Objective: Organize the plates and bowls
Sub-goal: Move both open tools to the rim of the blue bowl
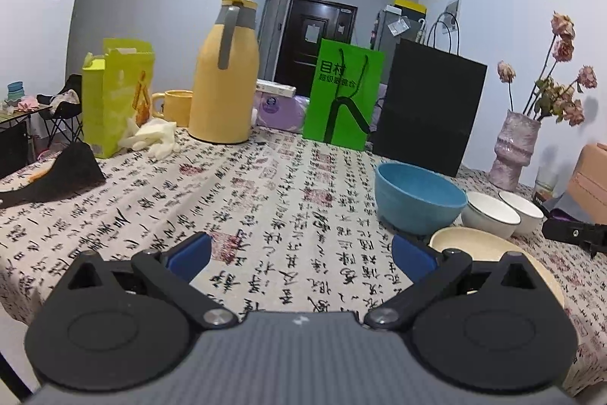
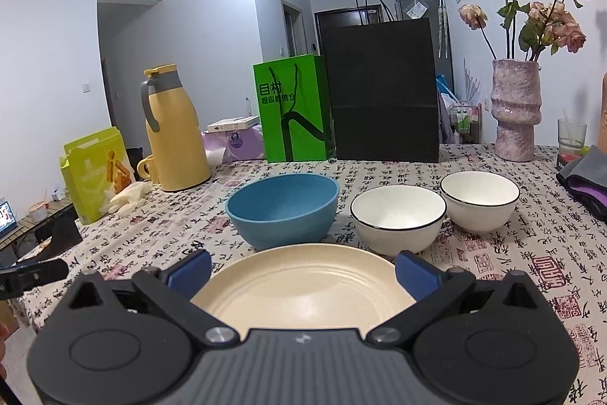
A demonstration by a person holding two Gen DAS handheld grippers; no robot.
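Note:
A blue bowl (image 2: 283,209) stands on the patterned tablecloth, with two white black-rimmed bowls (image 2: 397,217) (image 2: 479,199) to its right. A cream plate (image 2: 303,285) lies in front of them. My right gripper (image 2: 302,274) is open just above the plate's near side, with nothing between its blue pads. In the left wrist view my left gripper (image 1: 301,255) is open over bare cloth, left of the cream plate (image 1: 489,253) and the blue bowl (image 1: 419,198). The white bowls (image 1: 491,213) (image 1: 521,211) sit behind the plate. The right gripper's tip (image 1: 574,234) shows at the right edge.
At the back stand a yellow thermos (image 2: 172,131), a yellow mug (image 1: 174,107), a lime box (image 2: 96,173), a green bag (image 2: 292,109), a black bag (image 2: 383,90) and a vase of dried flowers (image 2: 516,109). A dark cloth (image 2: 584,177) lies right; a black object (image 1: 62,171) lies left.

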